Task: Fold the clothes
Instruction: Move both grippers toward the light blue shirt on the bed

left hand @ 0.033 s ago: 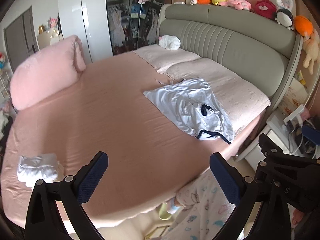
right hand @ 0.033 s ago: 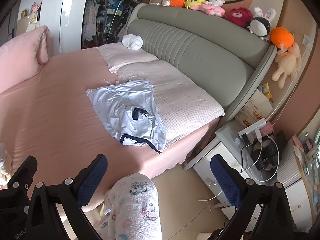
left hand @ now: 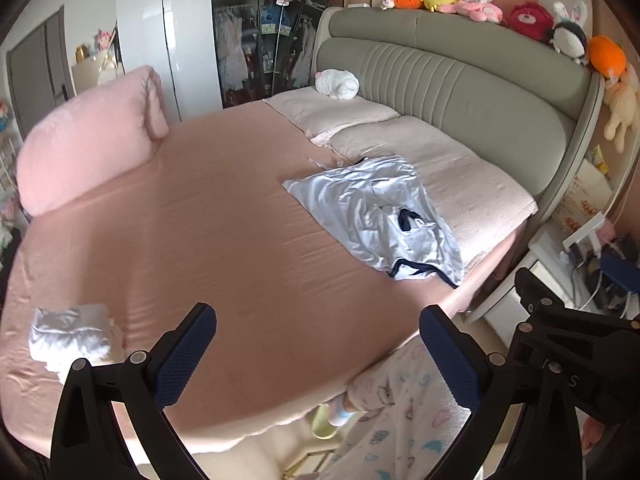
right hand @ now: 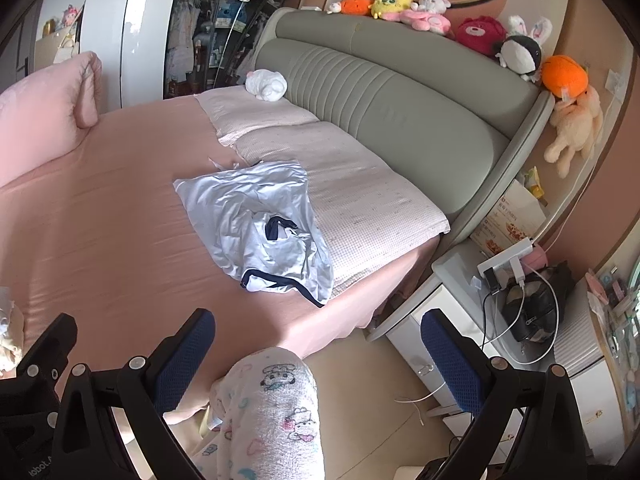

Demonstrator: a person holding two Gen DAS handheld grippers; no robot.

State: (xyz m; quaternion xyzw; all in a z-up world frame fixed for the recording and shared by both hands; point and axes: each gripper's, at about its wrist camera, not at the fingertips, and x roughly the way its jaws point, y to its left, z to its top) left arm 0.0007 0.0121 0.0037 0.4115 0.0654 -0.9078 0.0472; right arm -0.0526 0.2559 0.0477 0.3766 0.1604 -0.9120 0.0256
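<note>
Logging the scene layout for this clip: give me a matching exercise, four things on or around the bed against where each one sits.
Things:
1. light blue garment
2. white bundle of clothes
3. white plush toy
4. orange plush toy

Places:
A. on top of the headboard, at its right end
B. on the pillow by the headboard
C. spread on the sheet, partly over the pillow's edge
D. near the bed's foot edge, left of the left hand-held gripper

Pairs: 1-C, 2-D, 3-B, 4-A
</note>
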